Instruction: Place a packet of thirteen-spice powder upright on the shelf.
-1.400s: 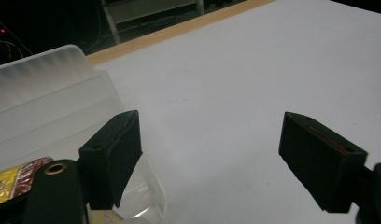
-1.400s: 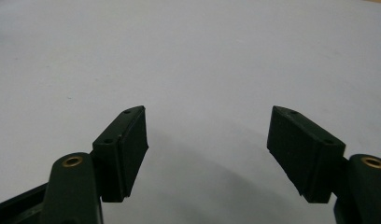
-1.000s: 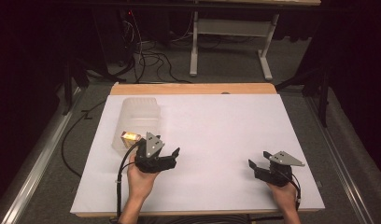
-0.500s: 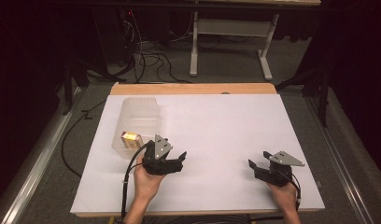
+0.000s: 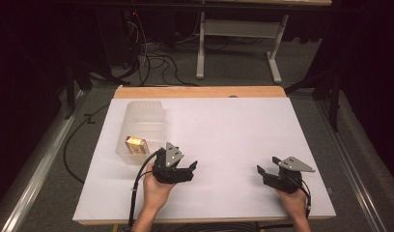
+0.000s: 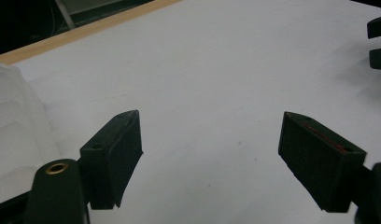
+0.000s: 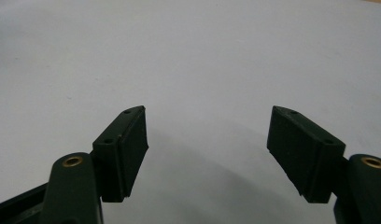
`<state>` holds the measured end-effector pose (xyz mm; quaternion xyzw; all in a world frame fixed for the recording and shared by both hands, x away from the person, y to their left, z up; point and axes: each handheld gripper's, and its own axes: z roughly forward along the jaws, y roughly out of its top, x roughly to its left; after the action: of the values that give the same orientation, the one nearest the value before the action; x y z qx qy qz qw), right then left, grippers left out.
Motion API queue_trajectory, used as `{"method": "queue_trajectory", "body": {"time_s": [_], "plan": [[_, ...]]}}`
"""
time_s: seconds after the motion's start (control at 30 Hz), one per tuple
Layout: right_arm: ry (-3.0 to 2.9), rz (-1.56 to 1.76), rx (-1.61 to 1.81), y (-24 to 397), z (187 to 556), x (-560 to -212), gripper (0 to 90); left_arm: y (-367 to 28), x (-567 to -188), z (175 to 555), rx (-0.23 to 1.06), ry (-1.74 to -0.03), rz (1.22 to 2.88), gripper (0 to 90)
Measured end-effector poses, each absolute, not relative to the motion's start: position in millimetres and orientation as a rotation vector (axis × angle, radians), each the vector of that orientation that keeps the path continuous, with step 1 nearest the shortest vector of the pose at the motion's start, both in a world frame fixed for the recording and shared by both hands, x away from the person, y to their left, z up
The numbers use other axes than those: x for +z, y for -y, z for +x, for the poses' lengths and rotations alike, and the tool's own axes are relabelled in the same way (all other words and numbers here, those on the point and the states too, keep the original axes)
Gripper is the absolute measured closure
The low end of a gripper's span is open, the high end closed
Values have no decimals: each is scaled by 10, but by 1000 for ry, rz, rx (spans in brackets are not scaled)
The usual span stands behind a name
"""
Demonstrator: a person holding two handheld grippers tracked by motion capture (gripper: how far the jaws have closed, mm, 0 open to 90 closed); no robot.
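A clear plastic bin stands on the left of the white table, with a small yellow-orange box lying in its near end. Just right of the bin's near corner, my left gripper points to the right, open and holding nothing. In the left gripper view its jaws stand wide apart around over bare table, with the bin at the left edge. My right gripper rests near the front right, pointing left, open and empty.
The table's wooden back edge runs along the far side. Behind it, cables lie on the floor beside a white table frame. The right gripper's jaw tips appear at the top right of the left gripper view.
My left gripper has shifted slightly right, away from the bin, leaving the box in plain sight. The right gripper has not moved.
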<state>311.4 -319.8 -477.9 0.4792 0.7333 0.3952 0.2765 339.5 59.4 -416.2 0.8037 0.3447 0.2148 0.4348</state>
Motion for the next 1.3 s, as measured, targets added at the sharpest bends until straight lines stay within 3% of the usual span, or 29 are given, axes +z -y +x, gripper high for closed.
{"method": "queue_trajectory", "body": {"time_s": [1.3], "plan": [[-1970, 1287, 1060, 3198, 3114, -4779, 291, -321, -4370, 3315, 426, -815, 2021, 218]]}}
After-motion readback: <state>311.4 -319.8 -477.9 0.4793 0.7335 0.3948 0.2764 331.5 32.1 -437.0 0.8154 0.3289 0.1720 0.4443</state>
